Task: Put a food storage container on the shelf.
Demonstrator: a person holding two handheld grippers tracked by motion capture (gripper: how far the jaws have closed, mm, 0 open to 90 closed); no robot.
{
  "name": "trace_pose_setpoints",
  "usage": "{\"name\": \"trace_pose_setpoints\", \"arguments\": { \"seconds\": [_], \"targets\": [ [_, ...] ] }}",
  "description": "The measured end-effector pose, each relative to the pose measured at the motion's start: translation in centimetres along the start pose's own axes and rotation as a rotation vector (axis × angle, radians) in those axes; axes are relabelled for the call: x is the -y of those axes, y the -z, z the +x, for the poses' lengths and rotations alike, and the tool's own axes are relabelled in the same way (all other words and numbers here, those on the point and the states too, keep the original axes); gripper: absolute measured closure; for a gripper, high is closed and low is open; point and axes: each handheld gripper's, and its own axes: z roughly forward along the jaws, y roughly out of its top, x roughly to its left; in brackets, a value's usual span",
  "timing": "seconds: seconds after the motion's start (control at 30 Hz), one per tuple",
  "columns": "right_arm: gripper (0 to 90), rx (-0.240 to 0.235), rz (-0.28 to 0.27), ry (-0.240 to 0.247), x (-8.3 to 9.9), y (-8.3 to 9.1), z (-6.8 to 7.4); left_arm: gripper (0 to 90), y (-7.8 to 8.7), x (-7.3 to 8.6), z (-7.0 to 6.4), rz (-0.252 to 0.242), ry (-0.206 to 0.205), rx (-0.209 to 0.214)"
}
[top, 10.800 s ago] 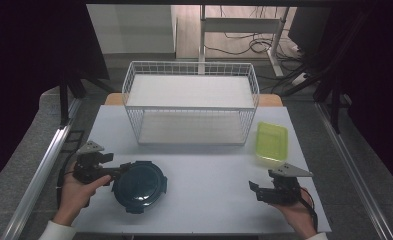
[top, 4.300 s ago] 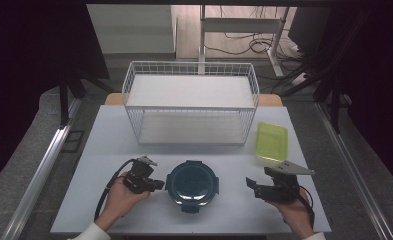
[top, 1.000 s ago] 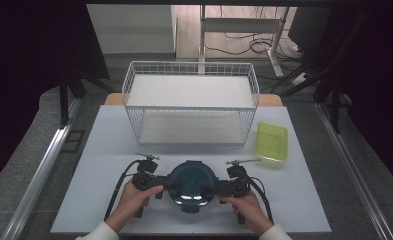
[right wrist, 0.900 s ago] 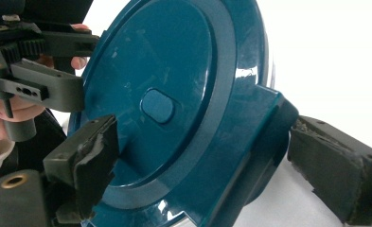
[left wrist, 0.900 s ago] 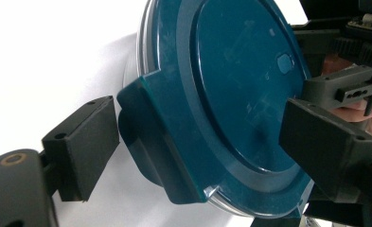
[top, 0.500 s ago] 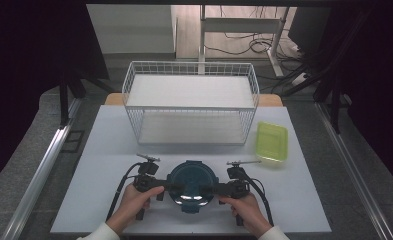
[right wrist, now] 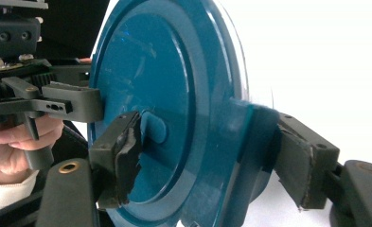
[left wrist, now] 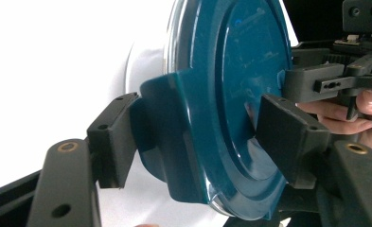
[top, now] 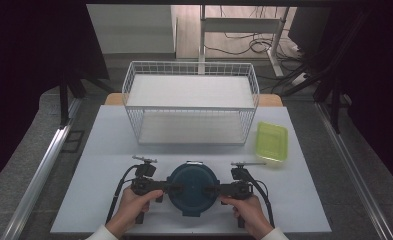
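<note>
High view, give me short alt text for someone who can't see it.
Two hands each clamp tongs on opposite sides of a round dark-teal lidded container on a white table, before a white wire basket and a yellow-green tray.

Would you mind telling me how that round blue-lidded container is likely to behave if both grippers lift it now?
The round container looks rigid, so it probably won't flex. Its lid is glossy plastic, so it may be slippery. Each gripper, left and right, closes on a side latch flap, which might hinge or pop open under load.
</note>
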Motion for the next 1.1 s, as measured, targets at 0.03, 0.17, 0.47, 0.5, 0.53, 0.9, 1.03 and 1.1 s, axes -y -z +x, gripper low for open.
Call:
{"name": "trace_pose_setpoints", "arguments": {
  "seconds": [0.03,0.17,0.47,0.5,0.53,0.9,1.03,1.1],
  "targets": [
    [30.8,-0.001,-0.007,-0.003,0.1,0.1,0.0,33.1,0.1,0.1,-0.1,-0.004,-0.004,-0.004],
    [32.0,-0.004,-0.012,-0.012,0.2,0.3,0.1,34.0,0.3,0.4,-0.7,-0.009,-0.034,-0.021],
    [33.2,0.012,-0.030,0.006,0.5,0.7,0.6,36.3,0.6,0.7,-1.4,-0.024,-0.056,-0.036],
    [33.2,0.013,-0.030,0.011,0.5,0.8,0.7,36.5,0.7,0.7,-1.4,-0.027,-0.059,-0.038],
    [33.2,0.014,-0.034,0.018,0.5,0.8,0.7,36.8,0.7,0.7,-1.4,-0.028,-0.061,-0.039],
    [33.0,0.028,-0.076,0.102,0.0,1.8,1.5,38.1,1.1,0.2,-2.4,-0.052,-0.093,-0.040],
    [33.0,0.031,-0.086,0.117,-0.2,2.0,1.7,38.2,1.1,0.0,-2.5,-0.056,-0.101,-0.040],
    [33.0,0.035,-0.089,0.127,-0.3,2.1,1.7,38.2,1.1,-0.1,-2.5,-0.057,-0.100,-0.039]
  ]
}}
